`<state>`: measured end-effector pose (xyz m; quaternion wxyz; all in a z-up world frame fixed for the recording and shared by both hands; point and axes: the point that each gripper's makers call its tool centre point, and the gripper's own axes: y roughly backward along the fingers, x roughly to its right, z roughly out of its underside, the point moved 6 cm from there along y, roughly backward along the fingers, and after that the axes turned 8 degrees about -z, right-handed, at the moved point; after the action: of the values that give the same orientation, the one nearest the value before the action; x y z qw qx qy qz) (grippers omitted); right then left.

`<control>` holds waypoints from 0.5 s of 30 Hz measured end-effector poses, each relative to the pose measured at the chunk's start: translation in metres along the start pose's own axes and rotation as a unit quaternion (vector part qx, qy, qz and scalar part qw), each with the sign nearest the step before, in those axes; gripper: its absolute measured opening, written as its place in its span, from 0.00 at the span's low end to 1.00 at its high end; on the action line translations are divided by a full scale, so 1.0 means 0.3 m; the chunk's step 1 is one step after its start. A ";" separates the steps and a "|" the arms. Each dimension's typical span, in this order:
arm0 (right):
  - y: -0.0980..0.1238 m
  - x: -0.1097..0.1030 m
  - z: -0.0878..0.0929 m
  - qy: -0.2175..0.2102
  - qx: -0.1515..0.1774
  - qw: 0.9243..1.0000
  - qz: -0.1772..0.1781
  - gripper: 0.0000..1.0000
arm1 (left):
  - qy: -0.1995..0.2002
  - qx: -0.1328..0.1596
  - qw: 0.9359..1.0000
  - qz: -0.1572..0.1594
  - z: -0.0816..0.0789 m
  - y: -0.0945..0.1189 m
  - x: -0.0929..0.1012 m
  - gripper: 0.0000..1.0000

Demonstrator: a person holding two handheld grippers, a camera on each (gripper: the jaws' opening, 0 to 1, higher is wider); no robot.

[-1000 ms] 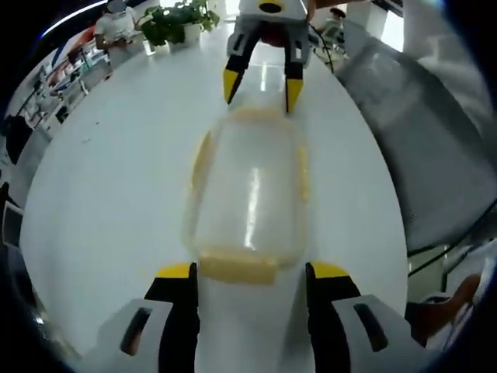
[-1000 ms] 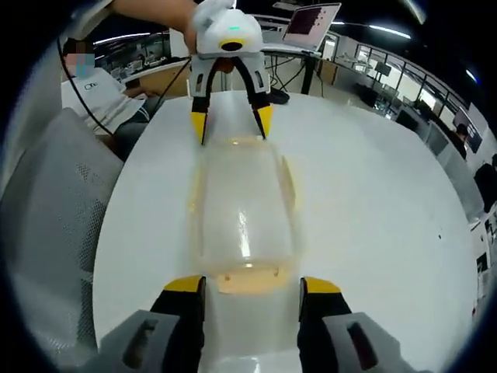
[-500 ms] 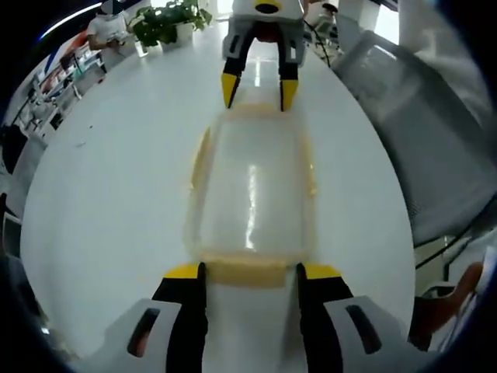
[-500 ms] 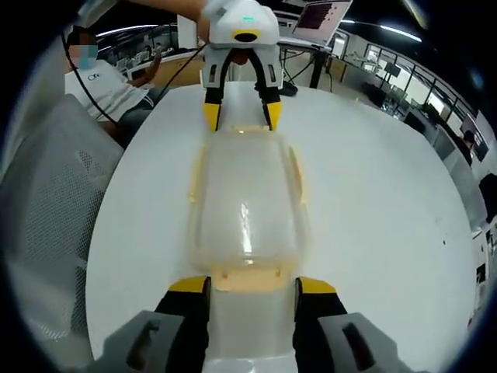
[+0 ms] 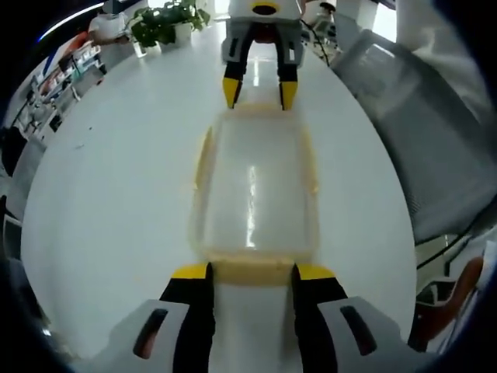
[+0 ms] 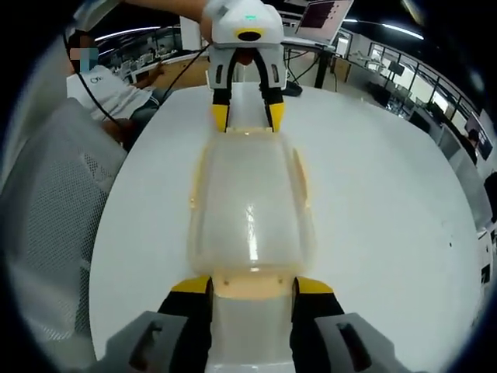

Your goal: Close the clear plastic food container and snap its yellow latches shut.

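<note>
Here, grippers (image 5: pixel 250 273) at opposite container (image 5: pixel 255 190) ends.

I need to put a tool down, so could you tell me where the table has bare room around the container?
Bare white table lies along both long sides of the clear container. The short ends are crowded: the left gripper and the right gripper each straddle an end latch.

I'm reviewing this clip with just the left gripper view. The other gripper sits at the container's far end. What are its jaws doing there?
Observer: The right gripper's yellow-tipped jaws flank the yellow end latch of the clear plastic food container; contact is unclear.
Operator: Anything on that latch?
Observer: Small slots along its top edge.
Operator: Behind the left gripper?
Observer: An open laptop, beyond the white table.
</note>
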<state>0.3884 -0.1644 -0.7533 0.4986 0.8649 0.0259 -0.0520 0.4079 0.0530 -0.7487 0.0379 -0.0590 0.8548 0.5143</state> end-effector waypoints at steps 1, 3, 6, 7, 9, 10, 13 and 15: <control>-0.001 -0.003 -0.003 0.000 -0.005 1.000 0.000 0.37 | 0.000 -0.001 1.000 0.000 0.000 -0.001 -0.001 0.37; -0.001 -0.003 -0.004 0.002 -0.010 1.000 -0.001 0.37 | -0.005 -0.003 1.000 0.001 -0.003 0.000 0.001 0.37; -0.001 -0.002 -0.004 0.003 -0.016 1.000 -0.002 0.36 | -0.001 -0.003 1.000 0.000 -0.002 -0.002 0.001 0.37; -0.001 -0.001 -0.005 0.006 -0.018 1.000 -0.003 0.36 | -0.003 -0.004 1.000 0.000 -0.001 -0.002 0.001 0.37; -0.001 0.000 -0.002 0.005 -0.016 1.000 -0.004 0.36 | -0.005 -0.008 1.000 -0.002 -0.004 -0.001 0.003 0.36; 0.001 0.001 -0.001 0.006 -0.012 1.000 -0.005 0.35 | -0.004 -0.009 1.000 -0.002 -0.004 -0.001 0.003 0.36; 0.000 -0.001 -0.002 0.002 -0.006 1.000 -0.003 0.35 | -0.003 -0.008 1.000 -0.002 -0.002 0.002 0.005 0.36; 0.000 -0.007 -0.001 0.003 -0.003 1.000 0.000 0.35 | -0.005 -0.007 1.000 -0.003 0.001 0.005 0.006 0.36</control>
<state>0.3862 -0.1642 -0.7529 0.5007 0.8638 0.0282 -0.0492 0.4060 0.0538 -0.7478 0.0431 -0.0596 0.8507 0.5204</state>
